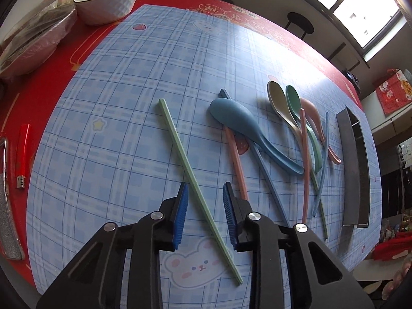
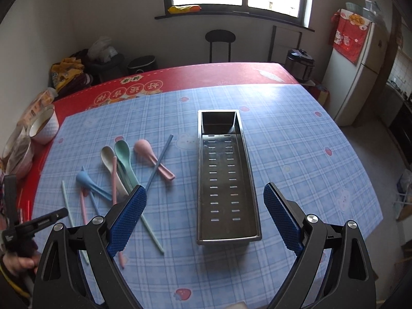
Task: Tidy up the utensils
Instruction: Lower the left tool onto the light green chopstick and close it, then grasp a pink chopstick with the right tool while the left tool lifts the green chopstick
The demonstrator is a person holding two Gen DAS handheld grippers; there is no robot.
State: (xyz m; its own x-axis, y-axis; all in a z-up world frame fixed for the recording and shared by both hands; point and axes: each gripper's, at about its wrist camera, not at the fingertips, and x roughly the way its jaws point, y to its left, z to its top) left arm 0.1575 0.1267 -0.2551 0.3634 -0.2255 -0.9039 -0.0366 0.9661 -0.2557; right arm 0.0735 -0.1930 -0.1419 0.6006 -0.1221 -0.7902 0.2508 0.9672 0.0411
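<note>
My left gripper (image 1: 205,188) points down at the blue checked cloth, jaws a little apart. A pale green chopstick (image 1: 180,149) runs slantwise between its blue pads (image 1: 181,206), which do not press on it. To the right lie a pink chopstick (image 1: 235,159), a blue chopstick (image 1: 267,177) and a blue spoon (image 1: 239,121), then beige (image 1: 276,97), green (image 1: 293,97) and pink (image 1: 312,113) spoons. My right gripper (image 2: 204,188) hangs open and empty over the long perforated metal tray (image 2: 221,180). The utensil pile (image 2: 122,152) lies left of that tray.
A white bowl (image 1: 108,2) and bagged items (image 1: 33,38) sit at the table's far left on the red cloth. A red lighter (image 1: 23,149) lies near the left edge. A person's hand (image 2: 18,260) shows at the lower left of the right wrist view. A chair (image 2: 220,37) stands beyond the table.
</note>
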